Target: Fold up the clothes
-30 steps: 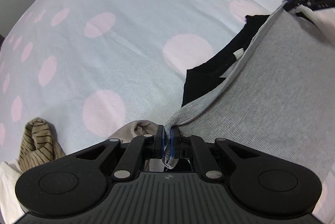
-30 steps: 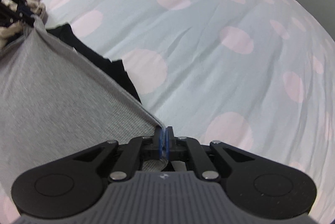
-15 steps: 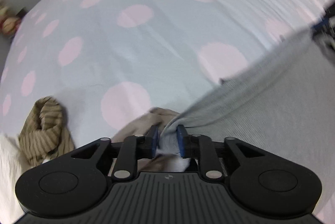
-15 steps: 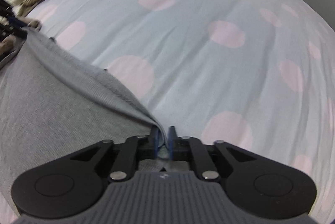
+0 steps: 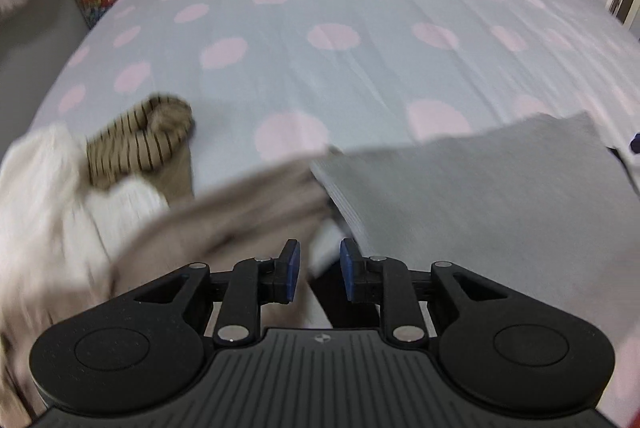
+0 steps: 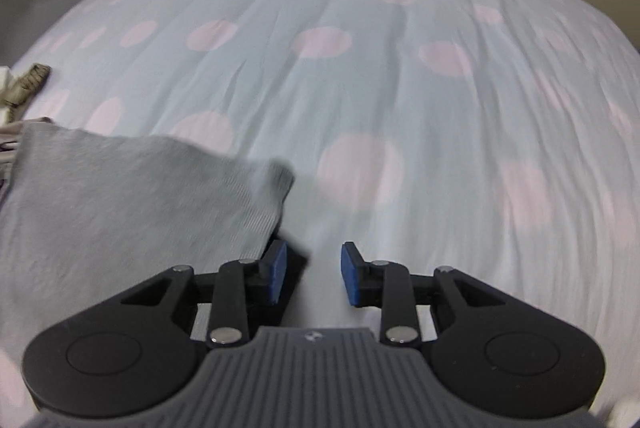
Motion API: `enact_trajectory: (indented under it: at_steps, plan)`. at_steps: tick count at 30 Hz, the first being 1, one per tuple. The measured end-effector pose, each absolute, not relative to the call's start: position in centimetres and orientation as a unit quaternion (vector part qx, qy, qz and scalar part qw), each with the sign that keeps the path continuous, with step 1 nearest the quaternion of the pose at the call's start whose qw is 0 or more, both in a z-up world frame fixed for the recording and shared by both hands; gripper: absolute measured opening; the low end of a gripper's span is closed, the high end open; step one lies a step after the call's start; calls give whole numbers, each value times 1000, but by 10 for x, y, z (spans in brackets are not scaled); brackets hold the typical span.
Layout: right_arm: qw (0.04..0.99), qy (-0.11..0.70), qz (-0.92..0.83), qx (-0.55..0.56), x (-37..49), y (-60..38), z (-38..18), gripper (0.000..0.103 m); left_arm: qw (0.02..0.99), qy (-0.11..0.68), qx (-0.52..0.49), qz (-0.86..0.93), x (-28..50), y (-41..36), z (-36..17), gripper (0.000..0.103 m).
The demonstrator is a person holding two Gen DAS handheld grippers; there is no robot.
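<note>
Blue-padded fingers point(image 5: 349, 274) apart on both grippers, ribbed grey garment point(image 6: 120, 196) flat

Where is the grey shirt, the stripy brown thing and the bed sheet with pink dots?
grey shirt point(image 5: 480, 188): left wrist view, middle of its flat top.
stripy brown thing point(image 5: 140, 140): left wrist view, on its striped bunched part.
bed sheet with pink dots point(image 6: 400, 76): right wrist view, bare stretch between dots.

— What do the tools look like?
— Each hand-held gripper, left point(image 5: 319, 275) and right point(image 6: 313, 274), is matte black; ribbed grey housing; blue pads point(image 5: 291, 270); silver screws; round side discs; small centre emblem.
</note>
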State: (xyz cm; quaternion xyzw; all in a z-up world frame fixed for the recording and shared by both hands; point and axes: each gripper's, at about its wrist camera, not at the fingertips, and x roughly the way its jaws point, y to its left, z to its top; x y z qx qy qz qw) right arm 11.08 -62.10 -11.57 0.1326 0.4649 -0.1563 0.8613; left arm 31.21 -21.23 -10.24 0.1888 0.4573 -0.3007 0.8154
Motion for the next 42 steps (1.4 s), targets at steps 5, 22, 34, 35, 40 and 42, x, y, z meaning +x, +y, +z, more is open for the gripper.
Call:
enact_trajectory:
  at_steps: [5,22,34,35,40,42]
  plan:
    - [863,439,-153,195,57,-588,-118,35,813,491,105,-296,266,-182,-107,20]
    - [837,421,-141,319,-6,-549,-151,48,771,536,53,-338,204,-165,-155,21]
    - [833,432,-141,315,-12,-541,-157,54,793,522,26,-314,198,-145,-142,22]
    - [834,432,-142,314,-13,-540,-157,54,792,525,21,-312,199,-143,-141,22]
    - [835,429,-148,311,-17,-539,-155,54,758,572,48,-310,202,-146,-147,23]
    - [834,434,-145,308,-16,-538,-154,54,754,575,57,-311,199,-148,-151,23]
